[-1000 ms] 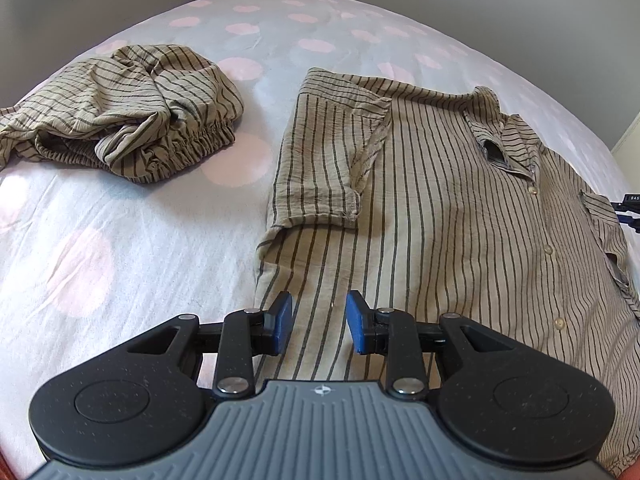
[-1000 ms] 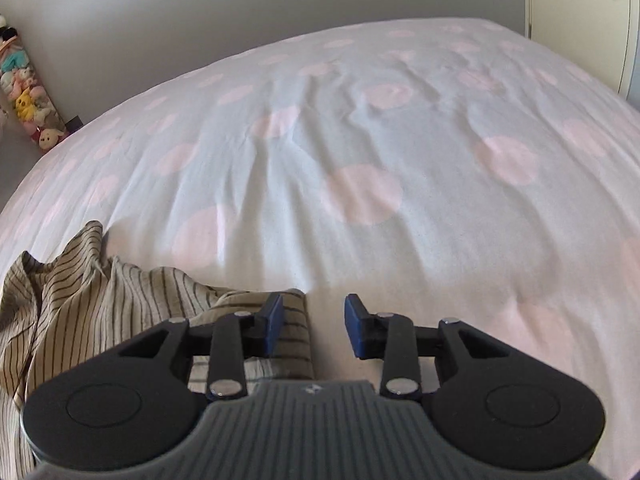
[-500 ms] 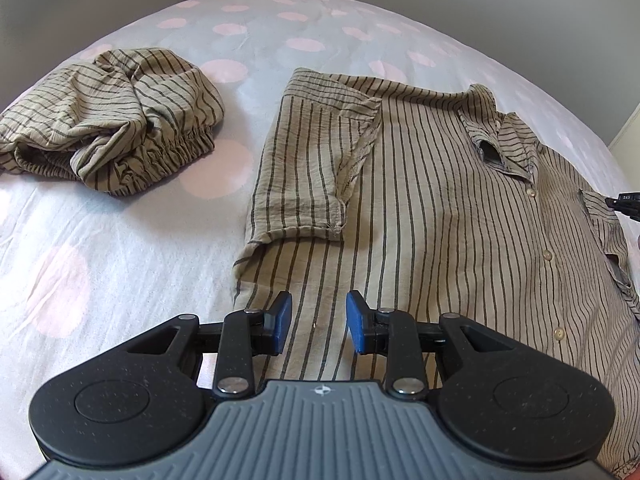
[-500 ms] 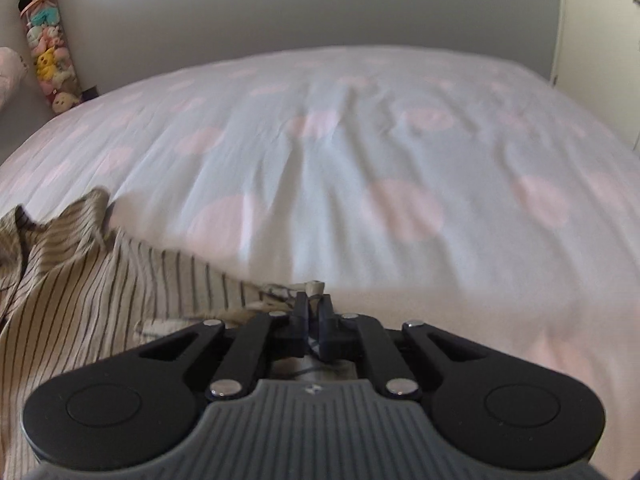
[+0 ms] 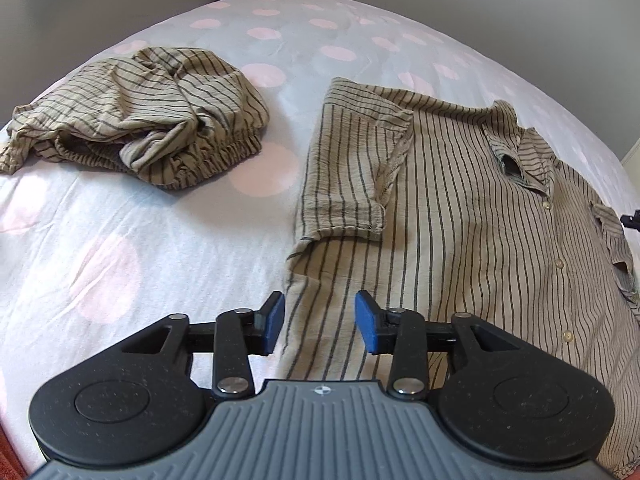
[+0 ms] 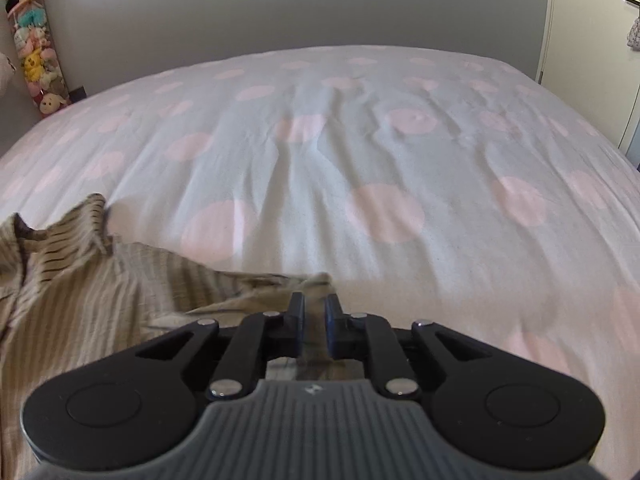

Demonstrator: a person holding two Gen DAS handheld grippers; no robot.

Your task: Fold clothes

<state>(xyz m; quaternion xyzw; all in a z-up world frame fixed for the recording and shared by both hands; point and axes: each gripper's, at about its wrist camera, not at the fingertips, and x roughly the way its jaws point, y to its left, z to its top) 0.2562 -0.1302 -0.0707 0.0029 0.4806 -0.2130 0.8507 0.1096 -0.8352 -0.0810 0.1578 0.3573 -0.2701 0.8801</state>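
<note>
We saw a dotted bed [image 5: 168,240] against grey walls. The striped shirt [image 5: 460,216] lay flat near its right edge. Our left gripper [image 5: 319,326] gaped, opening, holding nothing; the right gripper [image 6: 313,326], reopening slightly, straddled its blurred sleeve, grip unclear.

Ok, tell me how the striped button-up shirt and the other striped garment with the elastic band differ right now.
The tan striped button-up shirt lies spread flat with its near sleeve folded over the body; the tan striped garment with the elastic band sits bunched in a crumpled heap. The shirt shows a collar and buttons; the heap shows a gathered elastic hem. The shirt covers more of the bed than the heap. Both share the same dark-striped tan cloth and rest on the dotted sheet.
</note>
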